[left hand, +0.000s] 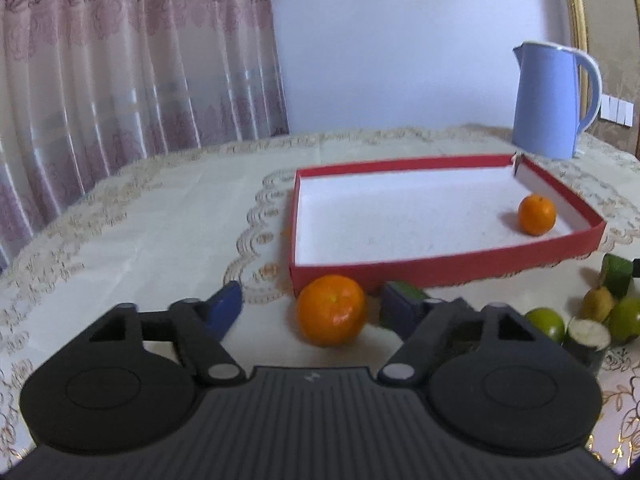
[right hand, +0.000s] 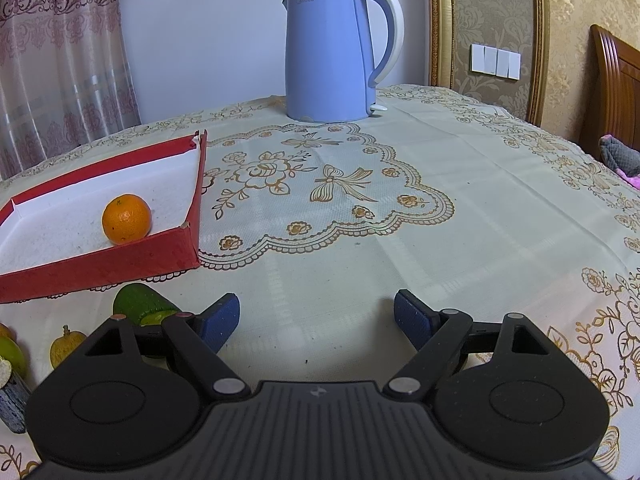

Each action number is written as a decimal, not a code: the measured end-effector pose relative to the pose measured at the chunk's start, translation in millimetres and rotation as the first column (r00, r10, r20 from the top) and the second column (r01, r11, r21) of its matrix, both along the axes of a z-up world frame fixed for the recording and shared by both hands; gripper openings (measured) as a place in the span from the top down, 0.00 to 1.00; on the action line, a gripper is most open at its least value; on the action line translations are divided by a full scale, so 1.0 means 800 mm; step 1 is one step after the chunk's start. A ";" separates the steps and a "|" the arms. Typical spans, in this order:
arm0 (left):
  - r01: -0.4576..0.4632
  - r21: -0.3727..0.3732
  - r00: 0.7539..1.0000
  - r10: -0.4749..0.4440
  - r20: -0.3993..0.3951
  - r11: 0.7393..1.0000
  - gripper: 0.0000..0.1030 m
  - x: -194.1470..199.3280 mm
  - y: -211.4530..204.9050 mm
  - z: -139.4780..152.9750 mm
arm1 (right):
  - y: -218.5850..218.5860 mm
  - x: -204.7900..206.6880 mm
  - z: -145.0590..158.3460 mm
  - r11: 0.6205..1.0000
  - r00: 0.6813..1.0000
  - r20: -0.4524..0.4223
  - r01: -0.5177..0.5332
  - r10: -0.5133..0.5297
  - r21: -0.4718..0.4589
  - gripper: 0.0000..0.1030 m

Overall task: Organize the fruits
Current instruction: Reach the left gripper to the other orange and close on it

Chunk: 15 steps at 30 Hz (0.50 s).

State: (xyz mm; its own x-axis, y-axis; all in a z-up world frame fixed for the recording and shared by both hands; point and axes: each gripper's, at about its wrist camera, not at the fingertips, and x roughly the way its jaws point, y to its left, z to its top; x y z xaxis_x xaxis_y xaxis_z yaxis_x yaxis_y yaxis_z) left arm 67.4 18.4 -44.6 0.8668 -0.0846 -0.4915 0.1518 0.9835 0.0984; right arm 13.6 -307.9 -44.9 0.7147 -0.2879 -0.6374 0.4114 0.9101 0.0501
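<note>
The left wrist view was softly blurred, most of all around the right blue pad of the left gripper [left hand: 314, 306], which merged with a dark green thing behind it that could not be made out. At the right edge of that view a cluster of fruit [left hand: 592, 316] was cut off by the frame: green limes, a small yellowish pear and a cut cucumber end, each only partly seen. In the right wrist view the same cluster [right hand: 24, 352] was clipped at the left edge, and a green cucumber piece [right hand: 138, 304] sat half hidden behind the gripper's linkage.

The left gripper pointed gently downward toward the near wall of the red tray [left hand: 440, 270]. Its jaws stood apart, with the large orange [left hand: 331, 309] between the pads on the tablecloth [left hand: 140, 240], just in front of the tray; no pad pressed on it. A smaller orange [right hand: 126, 219] lay inside the tray, in its near right corner.

The right gripper [right hand: 316, 316] tilted more steeply down, its jaws wide apart over bare cloth with nothing between them. A blue electric kettle [right hand: 328, 56] stood upright beyond the tray.
</note>
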 end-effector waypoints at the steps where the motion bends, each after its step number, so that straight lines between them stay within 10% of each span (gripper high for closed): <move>1: -0.006 -0.005 1.000 0.006 -0.013 1.000 0.40 0.003 0.001 -0.003 | 0.000 0.000 0.000 1.000 1.000 0.000 0.000 0.000 0.000 0.18; 12: 0.003 -0.015 1.000 -0.003 -0.030 1.000 0.43 0.012 -0.003 -0.011 | 0.001 0.002 0.000 1.000 1.000 -0.007 -0.002 0.002 -0.007 0.18; 15: 0.030 -0.048 0.998 -0.032 -0.055 0.998 0.61 0.013 -0.002 -0.007 | 0.002 0.002 0.000 1.000 1.000 -0.008 -0.003 0.003 -0.009 0.17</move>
State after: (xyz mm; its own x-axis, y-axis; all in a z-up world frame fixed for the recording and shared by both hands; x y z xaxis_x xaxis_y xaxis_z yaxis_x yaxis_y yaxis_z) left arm 77.4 16.8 -50.4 0.8347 -0.1351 -0.5339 0.1863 0.9815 0.0429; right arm 15.4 -306.3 -45.0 0.7101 -0.2920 -0.6407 0.4094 0.9115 0.0383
